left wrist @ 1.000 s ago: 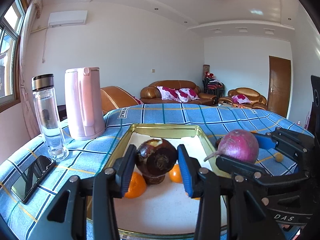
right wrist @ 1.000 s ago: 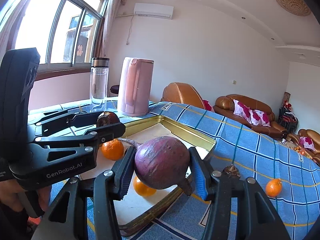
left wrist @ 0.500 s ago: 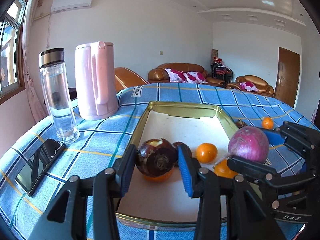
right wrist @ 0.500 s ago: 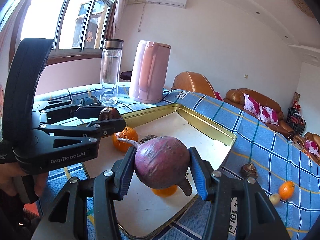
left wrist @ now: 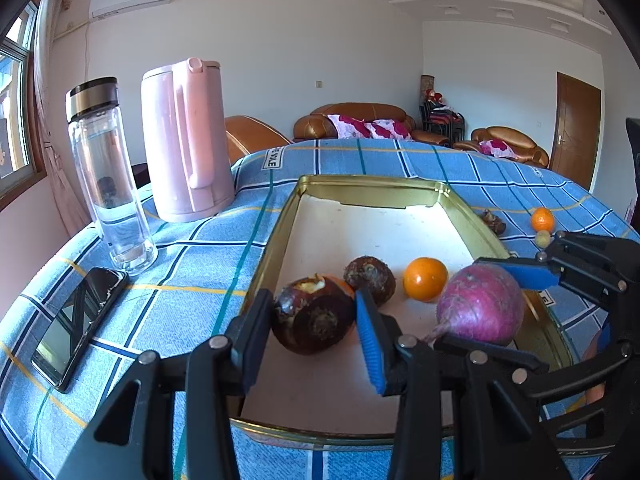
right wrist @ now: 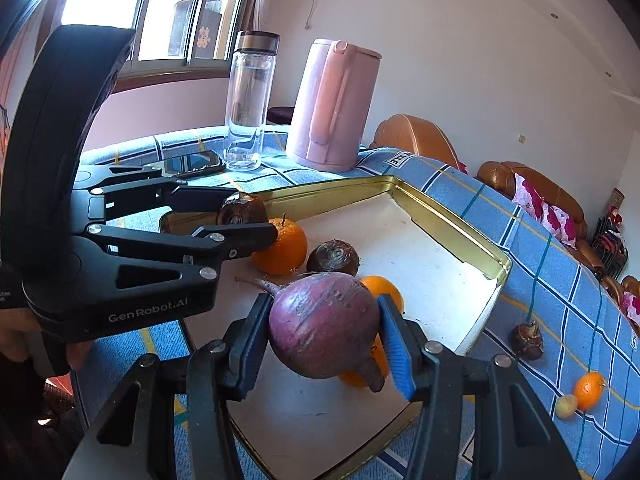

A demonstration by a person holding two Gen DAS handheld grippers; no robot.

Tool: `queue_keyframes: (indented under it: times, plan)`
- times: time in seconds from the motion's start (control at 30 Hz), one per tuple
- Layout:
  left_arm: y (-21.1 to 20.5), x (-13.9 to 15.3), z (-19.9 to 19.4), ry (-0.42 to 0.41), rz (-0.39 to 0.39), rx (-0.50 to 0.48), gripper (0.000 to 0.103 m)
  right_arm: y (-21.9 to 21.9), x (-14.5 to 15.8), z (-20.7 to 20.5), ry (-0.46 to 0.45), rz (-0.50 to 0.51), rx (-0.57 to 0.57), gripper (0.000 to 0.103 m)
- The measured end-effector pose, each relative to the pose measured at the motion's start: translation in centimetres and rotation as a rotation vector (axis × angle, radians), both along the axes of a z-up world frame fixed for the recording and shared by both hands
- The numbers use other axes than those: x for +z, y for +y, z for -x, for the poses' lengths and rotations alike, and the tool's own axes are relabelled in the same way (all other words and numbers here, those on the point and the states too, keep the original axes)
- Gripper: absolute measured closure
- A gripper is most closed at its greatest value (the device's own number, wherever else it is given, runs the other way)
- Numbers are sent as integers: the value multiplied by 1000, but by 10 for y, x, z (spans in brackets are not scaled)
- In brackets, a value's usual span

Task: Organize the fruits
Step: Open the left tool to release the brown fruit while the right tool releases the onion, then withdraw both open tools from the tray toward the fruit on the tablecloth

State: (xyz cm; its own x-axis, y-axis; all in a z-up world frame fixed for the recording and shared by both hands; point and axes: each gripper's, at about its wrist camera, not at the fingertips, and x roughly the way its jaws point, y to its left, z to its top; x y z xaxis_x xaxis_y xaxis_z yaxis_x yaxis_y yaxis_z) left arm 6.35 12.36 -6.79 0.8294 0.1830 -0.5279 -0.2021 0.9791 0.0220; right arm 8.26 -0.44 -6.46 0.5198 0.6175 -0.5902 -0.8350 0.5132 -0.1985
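Note:
My left gripper (left wrist: 314, 316) is shut on a dark brown bulb (left wrist: 316, 322), held low over the near left part of the gold-rimmed tray (left wrist: 272, 236). My right gripper (right wrist: 324, 320) is shut on a purple radish (right wrist: 324, 322) with a thin root, just above the tray's (right wrist: 452, 220) near right side. On the tray floor lie a second brown bulb (left wrist: 370, 280), an orange (left wrist: 425, 279) and another orange (right wrist: 282, 246) behind the left fingers. The right wrist view shows the left gripper (right wrist: 248, 214) and its bulb (right wrist: 240, 208) side-on.
On the blue checked cloth, left of the tray, stand a pink kettle (left wrist: 186, 144), a glass bottle (left wrist: 106, 172) and a phone (left wrist: 76, 320). Right of the tray lie a brown bulb (right wrist: 526, 340), a small orange (right wrist: 589, 390) and a pale small fruit (right wrist: 565, 406).
Both grippers have tipped downward and come lower over the tray, each still holding its load. The bulb and the radish now hang close above the tray floor.

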Motion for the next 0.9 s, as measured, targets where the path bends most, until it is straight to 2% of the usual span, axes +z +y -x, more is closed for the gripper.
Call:
queue_keyframes:
  times: [0.33,0.47,0.53,0.63,0.8,0.9]
  plan:
    - [-2,-1,0,4,-17,7,59,-1,-1,-4,28,-7,9,48]
    - [-4,0,2,2,-26,11,58,-2,0,-2,14,-13,8,40]
    - [-4,0,3,-5,-29,15,53,-3,1,-1,3,-22,2,39]
    - [-2,2,6,-24,-30,32,37,-7,3,-2,-4,-45,-14,35]
    - [-3,3,9,-39,-18,33,36,-17,8,-3,-11,-97,-42,32]
    - [-4,5,12,-59,-2,30,30,-24,11,-4,-22,-134,-62,31]
